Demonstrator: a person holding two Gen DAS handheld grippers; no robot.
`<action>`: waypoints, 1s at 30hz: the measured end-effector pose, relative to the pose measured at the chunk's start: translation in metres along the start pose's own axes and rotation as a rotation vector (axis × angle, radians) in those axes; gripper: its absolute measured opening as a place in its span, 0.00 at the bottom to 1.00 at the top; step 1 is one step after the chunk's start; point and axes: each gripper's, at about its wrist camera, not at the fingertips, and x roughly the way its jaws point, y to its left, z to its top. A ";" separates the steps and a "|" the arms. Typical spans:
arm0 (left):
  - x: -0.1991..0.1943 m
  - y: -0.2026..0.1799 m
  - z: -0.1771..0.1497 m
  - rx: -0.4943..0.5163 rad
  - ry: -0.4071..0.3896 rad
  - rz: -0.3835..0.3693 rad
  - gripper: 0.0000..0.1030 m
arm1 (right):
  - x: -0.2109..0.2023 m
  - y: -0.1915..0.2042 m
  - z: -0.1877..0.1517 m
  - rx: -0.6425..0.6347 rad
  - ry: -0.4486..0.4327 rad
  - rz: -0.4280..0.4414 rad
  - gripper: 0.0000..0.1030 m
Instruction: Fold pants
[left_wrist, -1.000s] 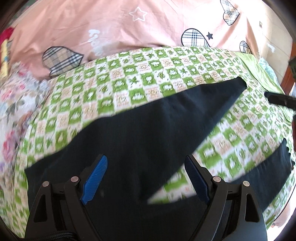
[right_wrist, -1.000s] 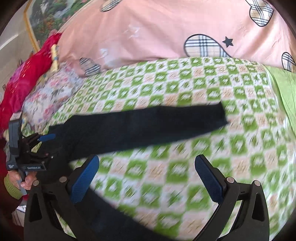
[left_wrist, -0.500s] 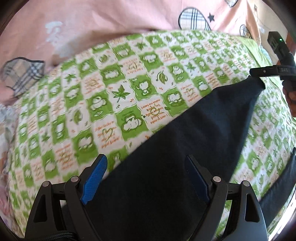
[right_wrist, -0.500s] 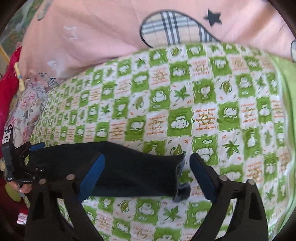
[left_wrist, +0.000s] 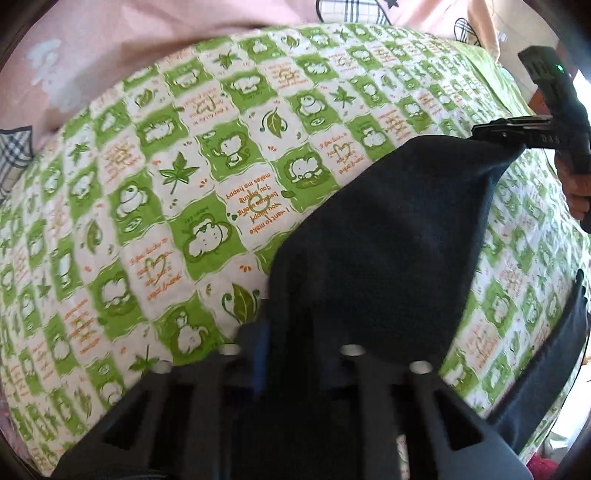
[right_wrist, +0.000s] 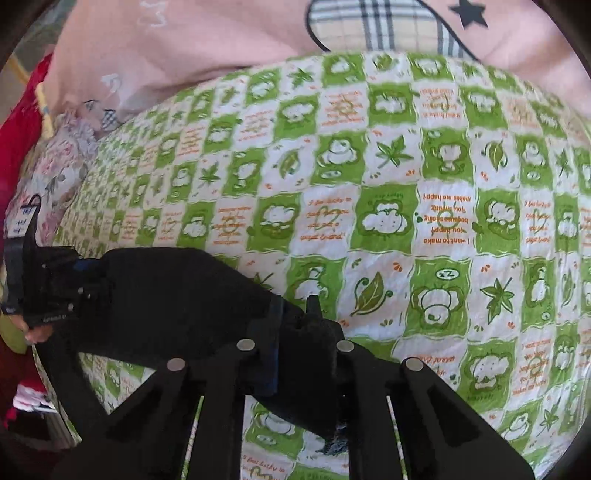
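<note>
Green-and-white checked bedsheet covers the bed, with a pink quilt bunched along its far edge. Dark pants lie across the sheet, one leg stretched between the two grippers. The left gripper has its jaws drawn together on the cloth at the near end of that leg. The left wrist view also shows the right gripper far off to the right, pinching the leg's far corner, and a second dark leg running along the lower right edge. The right wrist view shows its own jaws closed on a bunched hem, the pants leading left to the other gripper, plus a red cloth and a flowered fabric at the left edge.
</note>
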 end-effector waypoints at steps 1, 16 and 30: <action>-0.005 0.000 -0.003 -0.006 -0.005 -0.002 0.07 | -0.007 0.003 -0.005 -0.017 -0.021 -0.005 0.11; -0.096 -0.080 -0.105 0.047 -0.123 -0.090 0.05 | -0.081 0.012 -0.109 -0.044 -0.227 0.070 0.11; -0.117 -0.110 -0.168 0.042 -0.147 -0.100 0.05 | -0.103 0.027 -0.188 -0.100 -0.260 0.089 0.11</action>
